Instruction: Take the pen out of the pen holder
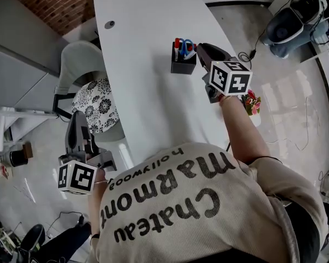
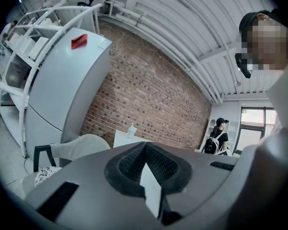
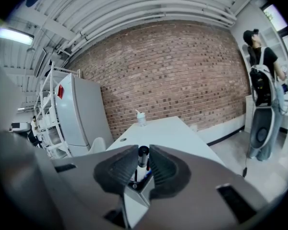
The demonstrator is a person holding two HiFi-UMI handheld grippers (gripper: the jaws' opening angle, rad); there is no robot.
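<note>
- The right tool (image 3: 143,163) pinched the upright pen (image 3: 143,152) at its cap, directly above the pen holder (image 1: 183,63) on the surface (image 1: 148,92).
- The pen's long axis ran vertical, so straight up looked like the way out.
- The left tool (image 1: 77,122), pressed together and empty, hung well apart, off the surface.

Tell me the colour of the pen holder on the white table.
Black. The small square pen holder shows best in the head view.

Shirt (image 1: 208,212): "Chateau Marmont hollywood"
</note>
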